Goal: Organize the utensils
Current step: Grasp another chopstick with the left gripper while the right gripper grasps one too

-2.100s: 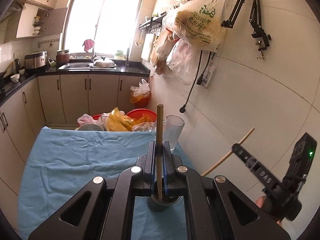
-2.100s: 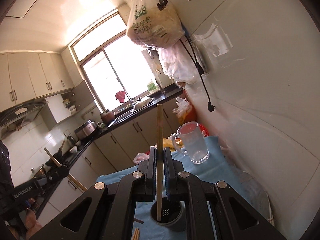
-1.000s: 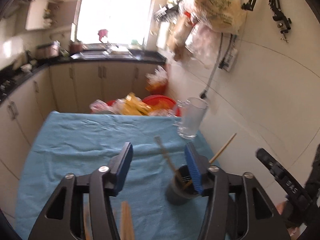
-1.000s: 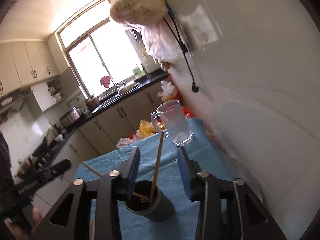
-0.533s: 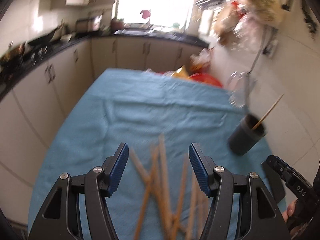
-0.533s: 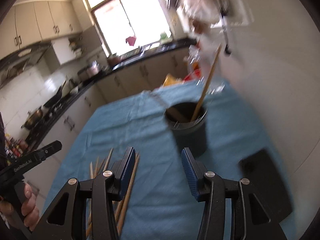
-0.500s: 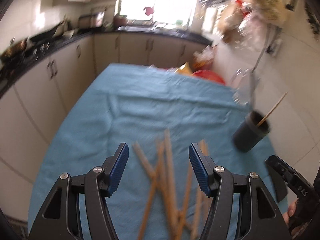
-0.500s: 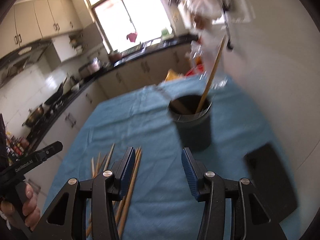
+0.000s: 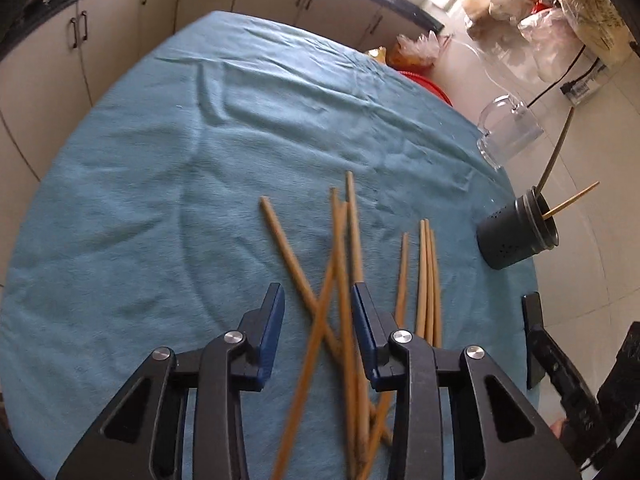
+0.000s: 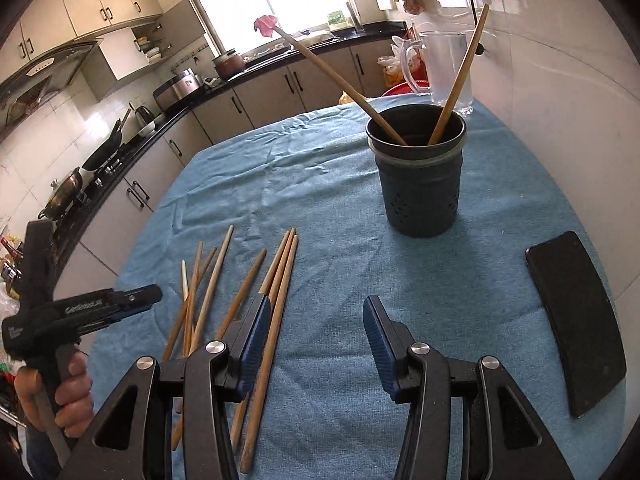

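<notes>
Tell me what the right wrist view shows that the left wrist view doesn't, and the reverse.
Only the right wrist view shows the person's hand on the left gripper's handle, the stove with pans, and the whole black phone. Only the left wrist view shows the left gripper from behind, jaws closing, crossed chopsticks between its pads but not yet pressed. Both share the blue cloth, the loose chopsticks, the dark holder with two chopsticks in it, and the clear jug. The right gripper is open over bare cloth.

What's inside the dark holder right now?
Two chopsticks lean against opposite sides of the dark holder, their tops sticking out well above the rim. Its wall hides their lower ends and the bottom.
</notes>
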A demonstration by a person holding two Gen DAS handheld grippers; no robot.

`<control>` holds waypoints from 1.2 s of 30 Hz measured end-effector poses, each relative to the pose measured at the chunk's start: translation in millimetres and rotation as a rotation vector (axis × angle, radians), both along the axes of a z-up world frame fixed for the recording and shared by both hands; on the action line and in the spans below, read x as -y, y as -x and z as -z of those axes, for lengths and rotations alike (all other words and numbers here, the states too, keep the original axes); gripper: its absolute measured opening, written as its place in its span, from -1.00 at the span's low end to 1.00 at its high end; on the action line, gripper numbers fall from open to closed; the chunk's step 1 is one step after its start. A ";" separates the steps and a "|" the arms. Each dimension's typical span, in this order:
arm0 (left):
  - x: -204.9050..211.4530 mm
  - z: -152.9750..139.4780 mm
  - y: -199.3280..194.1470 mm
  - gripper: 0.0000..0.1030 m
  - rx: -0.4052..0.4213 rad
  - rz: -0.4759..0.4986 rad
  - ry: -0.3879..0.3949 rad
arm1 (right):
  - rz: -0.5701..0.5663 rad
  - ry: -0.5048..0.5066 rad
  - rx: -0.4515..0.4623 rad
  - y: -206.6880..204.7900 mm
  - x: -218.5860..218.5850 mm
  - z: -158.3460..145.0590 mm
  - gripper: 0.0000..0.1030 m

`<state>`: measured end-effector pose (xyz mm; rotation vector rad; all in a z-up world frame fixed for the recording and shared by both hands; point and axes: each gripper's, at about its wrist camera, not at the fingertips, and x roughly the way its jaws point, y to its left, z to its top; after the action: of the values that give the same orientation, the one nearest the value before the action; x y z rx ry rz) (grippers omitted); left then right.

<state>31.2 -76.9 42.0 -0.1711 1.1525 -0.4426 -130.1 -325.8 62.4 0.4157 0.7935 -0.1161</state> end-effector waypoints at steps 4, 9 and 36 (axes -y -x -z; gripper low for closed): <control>18.6 6.3 -6.1 -0.67 -0.016 0.026 -0.026 | 0.002 -0.003 -0.003 2.3 2.0 0.7 0.01; 38.6 11.5 -6.4 -0.78 -0.008 0.053 -0.086 | 0.014 -0.013 -0.008 2.1 8.1 4.0 0.01; -52.8 11.9 -6.8 -0.87 0.001 -0.080 0.020 | -0.074 -0.081 -0.141 -52.1 -9.8 22.6 -0.06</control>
<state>38.0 -24.1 30.2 -0.2334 1.1368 -0.3840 -78.0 -316.0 39.7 0.4575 0.9531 -0.0451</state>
